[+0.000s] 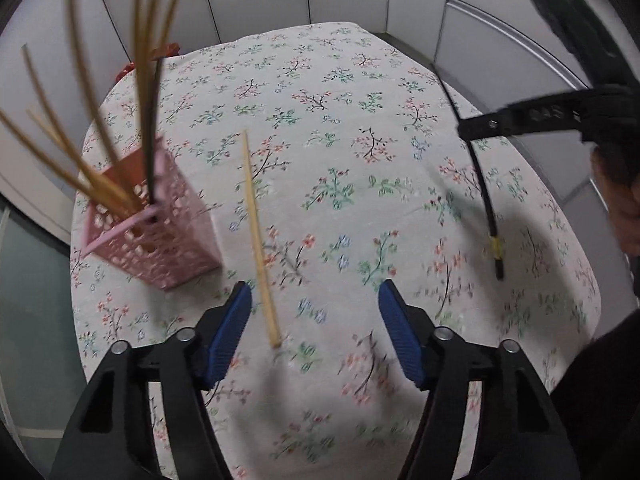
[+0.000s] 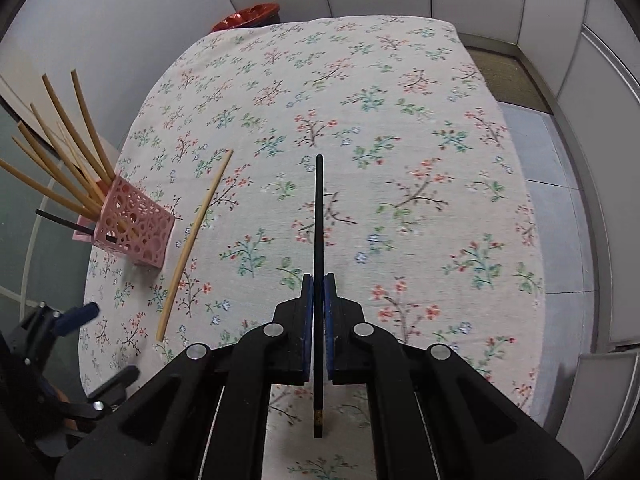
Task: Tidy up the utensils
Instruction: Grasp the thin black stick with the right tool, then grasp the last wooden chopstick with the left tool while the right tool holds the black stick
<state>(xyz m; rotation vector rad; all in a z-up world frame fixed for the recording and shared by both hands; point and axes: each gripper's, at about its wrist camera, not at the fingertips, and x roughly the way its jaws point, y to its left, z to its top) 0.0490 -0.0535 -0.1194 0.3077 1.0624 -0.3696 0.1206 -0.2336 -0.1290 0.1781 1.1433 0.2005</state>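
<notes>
A pink perforated holder [image 1: 160,236] [image 2: 134,224] stands at the table's left edge with several wooden chopsticks [image 1: 84,80] [image 2: 64,140] and one black chopstick in it. A loose wooden chopstick [image 1: 258,240] [image 2: 196,236] lies on the floral tablecloth beside the holder. My left gripper [image 1: 316,312] is open and empty, just above the near end of that chopstick; it also shows in the right wrist view [image 2: 84,344]. My right gripper [image 2: 319,280] is shut on a black chopstick [image 2: 319,216] [image 1: 484,184] and holds it above the table.
The table with the floral cloth [image 2: 400,120] fills both views. A red dish [image 2: 248,16] [image 1: 130,70] sits at the far left corner. White wall panels surround the table, with floor to the right.
</notes>
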